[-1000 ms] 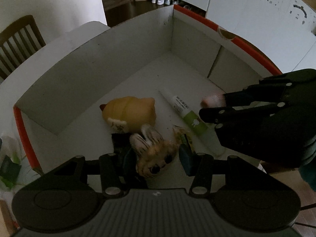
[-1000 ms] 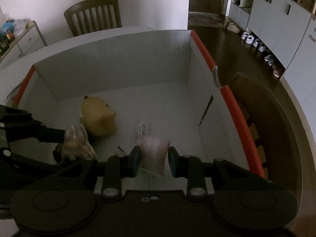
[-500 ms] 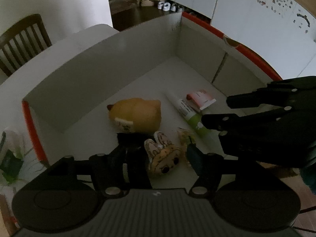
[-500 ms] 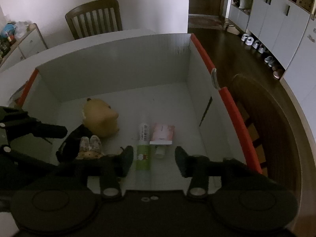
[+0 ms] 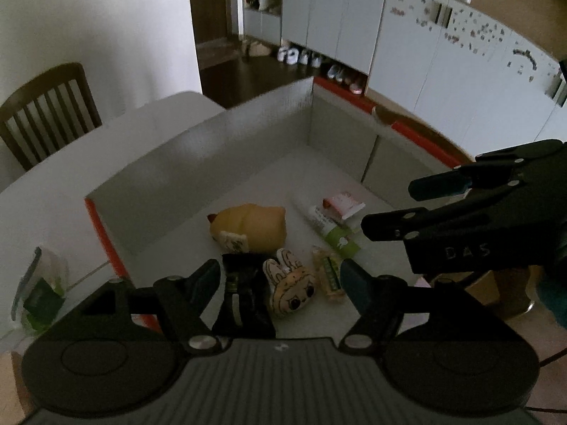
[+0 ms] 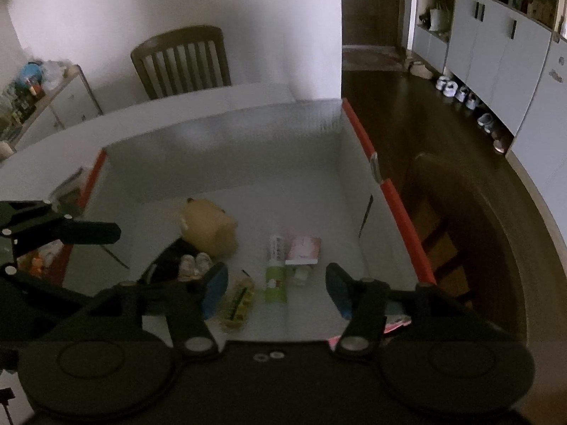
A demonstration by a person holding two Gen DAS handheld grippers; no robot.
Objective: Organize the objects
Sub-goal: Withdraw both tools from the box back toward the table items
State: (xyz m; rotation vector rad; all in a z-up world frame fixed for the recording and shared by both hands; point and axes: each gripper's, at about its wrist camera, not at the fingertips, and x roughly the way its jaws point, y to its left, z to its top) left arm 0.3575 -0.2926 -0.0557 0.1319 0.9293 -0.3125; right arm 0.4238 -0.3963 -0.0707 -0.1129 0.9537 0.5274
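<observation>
A white box with orange rims (image 5: 198, 163) (image 6: 400, 209) holds a yellow plush (image 5: 251, 225) (image 6: 209, 226), a bunny-faced doll in black clothes (image 5: 288, 288) (image 6: 184, 265), a white-green tube (image 5: 329, 228) (image 6: 276, 269), a pink tube (image 5: 342, 203) (image 6: 303, 249) and a yellow-green packet (image 5: 329, 274) (image 6: 237, 301). My left gripper (image 5: 280, 279) is open and empty above the doll. My right gripper (image 6: 274, 287) is open and empty above the tubes; it also shows in the left wrist view (image 5: 418, 205).
The box stands on a white table (image 5: 106, 134). A wooden chair (image 6: 180, 60) stands behind the table. A clear bag with green contents (image 5: 39, 294) lies left of the box. A pink item (image 6: 393, 322) lies by the box's near right corner.
Both grippers opened and rose back from the box. The left let go of the bunny doll, the right let go of the pink tube; both now lie on the box floor.
</observation>
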